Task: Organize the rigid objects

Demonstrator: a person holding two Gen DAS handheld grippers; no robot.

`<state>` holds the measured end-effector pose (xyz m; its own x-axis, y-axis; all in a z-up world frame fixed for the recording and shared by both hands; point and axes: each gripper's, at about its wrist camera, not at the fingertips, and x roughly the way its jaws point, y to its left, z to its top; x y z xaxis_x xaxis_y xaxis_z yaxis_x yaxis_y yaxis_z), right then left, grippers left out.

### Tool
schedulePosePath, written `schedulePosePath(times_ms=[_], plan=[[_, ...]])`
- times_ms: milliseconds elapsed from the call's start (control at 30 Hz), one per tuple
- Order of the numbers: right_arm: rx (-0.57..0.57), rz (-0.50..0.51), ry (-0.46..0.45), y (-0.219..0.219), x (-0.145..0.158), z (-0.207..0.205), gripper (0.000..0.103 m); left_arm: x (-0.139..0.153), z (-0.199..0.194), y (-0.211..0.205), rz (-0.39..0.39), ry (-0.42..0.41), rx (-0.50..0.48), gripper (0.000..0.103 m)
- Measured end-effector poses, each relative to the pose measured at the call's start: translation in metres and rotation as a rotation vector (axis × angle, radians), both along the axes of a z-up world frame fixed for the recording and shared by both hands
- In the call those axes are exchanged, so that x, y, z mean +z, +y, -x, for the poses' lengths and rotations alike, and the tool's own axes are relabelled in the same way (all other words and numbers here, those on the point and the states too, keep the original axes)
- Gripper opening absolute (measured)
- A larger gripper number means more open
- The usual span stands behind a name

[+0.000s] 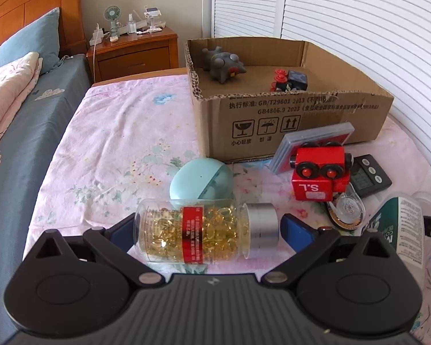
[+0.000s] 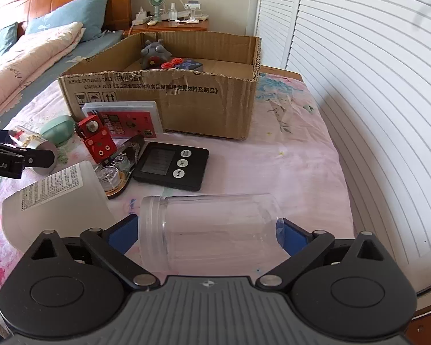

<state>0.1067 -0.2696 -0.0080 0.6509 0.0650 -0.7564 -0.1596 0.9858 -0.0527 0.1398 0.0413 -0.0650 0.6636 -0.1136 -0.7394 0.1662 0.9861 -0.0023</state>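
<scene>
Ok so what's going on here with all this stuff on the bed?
A person is tidying loose things into the box, with a gripper in each hand. The left gripper straddles a capsule bottle lying on the bed, its fingers not touching it. The right gripper straddles an empty jar; whether it is gripped is unclear. A grey toy is already boxed; a timer and more wait outside.

One cardboard box [image 1: 287,120] holding two toys; outside it, three bottles or jars, one red toy train [image 1: 319,172], one timer [image 2: 172,165].
</scene>
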Motion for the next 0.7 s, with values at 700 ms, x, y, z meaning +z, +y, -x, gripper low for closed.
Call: schedulePosePath(times_ms=[700], plan=[[0.102,0.022,-0.028,-0.005,0.028,0.006,0.096,0.037,0.006,0.012,-0.054,0.074,-0.162,0.093]])
